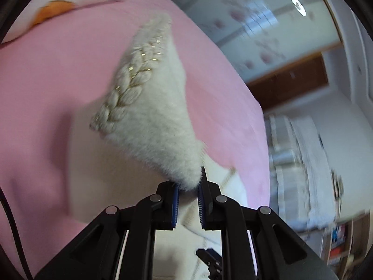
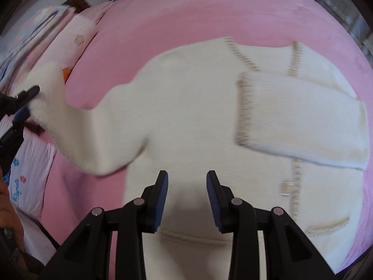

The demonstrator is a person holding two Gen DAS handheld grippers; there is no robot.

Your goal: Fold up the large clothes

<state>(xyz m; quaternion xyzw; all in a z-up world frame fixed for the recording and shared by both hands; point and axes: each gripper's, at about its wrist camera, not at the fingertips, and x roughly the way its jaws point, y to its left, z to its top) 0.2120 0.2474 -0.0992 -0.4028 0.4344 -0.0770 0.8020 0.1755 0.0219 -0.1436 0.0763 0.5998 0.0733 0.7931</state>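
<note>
Blue-padded fingers [image 1: 176, 200] of the left gripper [image 1: 188, 193] are pinching the fuzzy end of the cream cardigan's sleeve [image 1: 149, 107], and the sleeve is hanging lifted above the pink bedsheet [image 1: 46, 81], its braided gold-flecked cuff trim facing the camera. Holding it by the tip is keeping the whole sleeve clear of the bed, so that it is free to be carried across the body of the garment.

In the right wrist view, the right gripper [image 2: 187, 186] is hovering over the near part of the cardigan [image 2: 186, 121] with its fingers spread and nothing between them; contact with the cloth appears absent, though motion blur is making this uncertain. This position is placing it ready to pin the body flat against the pull of the sleeve.

At the left edge of that view, the left gripper [image 2: 22, 105] is gripping the raised sleeve [image 2: 77, 128]. On the right side, the other sleeve [image 2: 303, 119] is lying folded across the chest, its trimmed cuff near the button placket. The cardigan is lying spread on the bedsheet [image 2: 186, 18], and a patterned pillow [image 2: 28, 177] is sitting at the left. Judging from this layout, one sleeve fold is complete and the second is in progress.
</note>
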